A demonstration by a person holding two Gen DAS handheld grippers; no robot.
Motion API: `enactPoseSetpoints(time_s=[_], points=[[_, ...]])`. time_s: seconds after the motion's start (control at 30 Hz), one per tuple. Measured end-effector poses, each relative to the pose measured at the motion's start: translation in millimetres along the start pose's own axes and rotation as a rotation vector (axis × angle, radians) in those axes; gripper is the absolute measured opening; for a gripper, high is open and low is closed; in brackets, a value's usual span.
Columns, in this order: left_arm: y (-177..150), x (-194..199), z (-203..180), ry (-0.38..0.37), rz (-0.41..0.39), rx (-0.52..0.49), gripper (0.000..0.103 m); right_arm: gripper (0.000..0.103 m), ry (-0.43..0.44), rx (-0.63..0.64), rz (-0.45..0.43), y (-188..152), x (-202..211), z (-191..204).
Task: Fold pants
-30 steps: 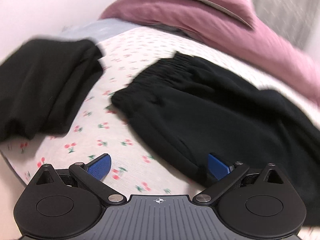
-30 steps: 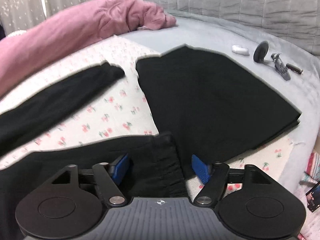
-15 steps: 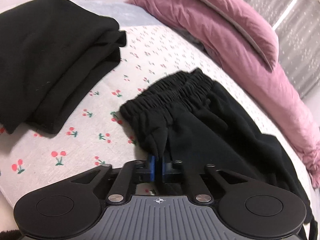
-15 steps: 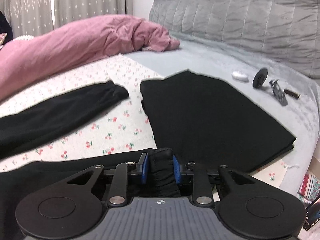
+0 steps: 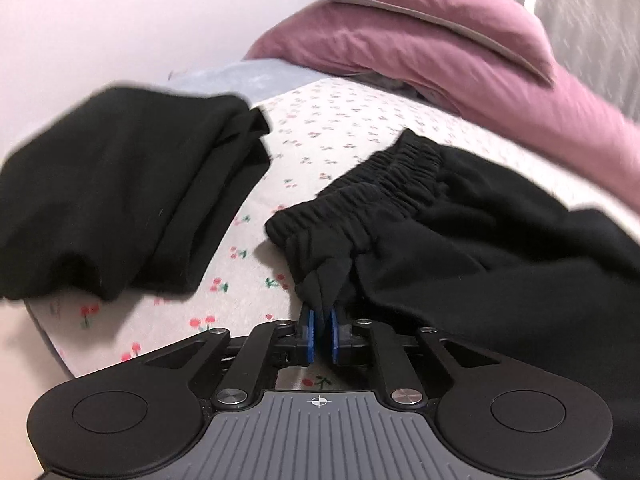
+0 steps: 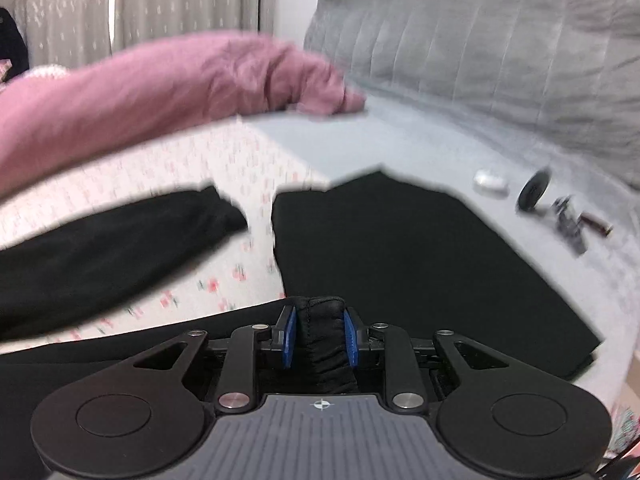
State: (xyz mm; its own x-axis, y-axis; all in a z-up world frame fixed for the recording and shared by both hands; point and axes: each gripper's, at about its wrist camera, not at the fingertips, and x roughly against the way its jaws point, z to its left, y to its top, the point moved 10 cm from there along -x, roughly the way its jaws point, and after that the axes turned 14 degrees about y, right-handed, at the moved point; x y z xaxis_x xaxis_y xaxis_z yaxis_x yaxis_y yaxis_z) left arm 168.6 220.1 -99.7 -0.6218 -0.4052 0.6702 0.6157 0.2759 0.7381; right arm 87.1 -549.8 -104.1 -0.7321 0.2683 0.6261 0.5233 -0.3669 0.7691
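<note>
Black pants (image 5: 460, 240) with an elastic waistband (image 5: 384, 184) lie on a cherry-print sheet (image 5: 328, 128). In the left wrist view my left gripper (image 5: 322, 316) pinches a bunched fold of the pants just below the waistband. Its jaws are opening slightly, with the cloth still between the blue pads. In the right wrist view my right gripper (image 6: 320, 320) is shut on a thick bunch of the waistband (image 6: 322, 336). One pant leg (image 6: 100, 248) stretches away to the left across the sheet.
A folded black garment (image 6: 400, 260) lies right of the pants, seen at left as the folded black garment (image 5: 112, 200). Pink pillows (image 5: 440, 28) and a pink duvet (image 6: 140, 92) line the far side. A white case (image 6: 490, 179) and small dark tools (image 6: 560, 212) sit on the grey cover.
Both grippers went from open over the pants to shut on the cloth near the waistband. The pinched fabric has since lifted a little, and both views shifted.
</note>
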Motion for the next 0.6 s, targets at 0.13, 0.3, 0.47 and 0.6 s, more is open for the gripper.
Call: enactPoseSetpoints(time_s=[0.13,0.3,0.47,0.6], points=[[1,20,-2,-0.001,-0.043,-0.044,0.07,0.067,0.023,0.009,-0.007,-6,-1,5],[2,66,-26,-0.109,-0.181,-0.15,0.082,0.081,0.008,0.002,-0.033,-2,42,-5],[-22,106,-92,-0.348,-0.27,-0.372,0.084,0.081,0.087,-0.125,0.006,-20,70,-23],[-57,133,-143,-0.564,-0.294,-0.549,0.084,0.074,0.143,-0.217,0.079,-47,68,-26]])
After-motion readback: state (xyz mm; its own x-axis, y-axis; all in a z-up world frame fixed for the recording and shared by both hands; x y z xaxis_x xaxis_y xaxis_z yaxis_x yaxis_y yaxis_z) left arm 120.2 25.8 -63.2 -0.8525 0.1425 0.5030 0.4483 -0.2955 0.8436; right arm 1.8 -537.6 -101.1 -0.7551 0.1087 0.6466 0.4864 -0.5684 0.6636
